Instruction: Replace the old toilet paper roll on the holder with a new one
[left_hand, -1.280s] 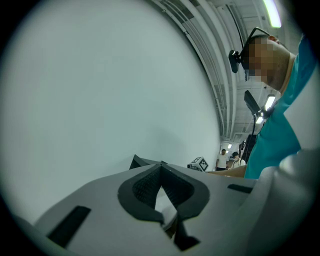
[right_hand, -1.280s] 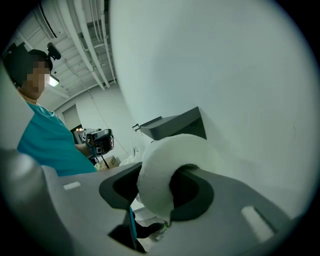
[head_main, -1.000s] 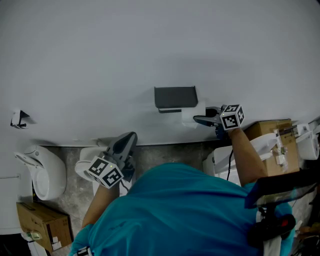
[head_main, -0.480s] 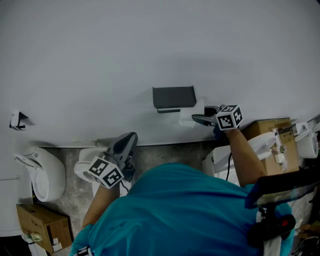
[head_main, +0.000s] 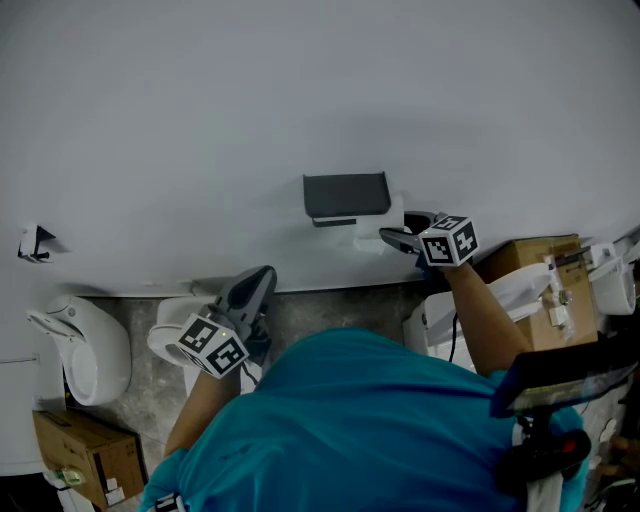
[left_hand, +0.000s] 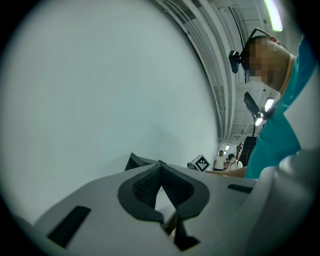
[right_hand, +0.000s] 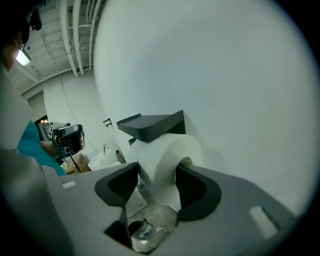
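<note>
My right gripper (right_hand: 156, 175) jaws have just been opening wide around the toilet paper roll (right_hand: 172, 150) beneath the holder (right_hand: 150, 127), I judge to release it.

The wall (head_main: 200, 120) is a plain, pale grey-white. The holder (head_main: 346, 195) is dark charcoal grey, and the toilet paper roll (right_hand: 167, 152) is plain white. The right gripper (right_hand: 157, 175) has a light grey body with black pads (right_hand: 197, 192), and the left gripper (left_hand: 160, 167) shows the same grey and black. The left marker cube (head_main: 211, 346) and the right marker cube (head_main: 447, 241) are white with black square patterns. The person's shirt (head_main: 350, 430) is teal. The toilet (head_main: 85, 345) is glossy white, the floor (head_main: 330, 310) is mottled grey, and the cardboard box (head_main: 80, 445) is brown.
</note>
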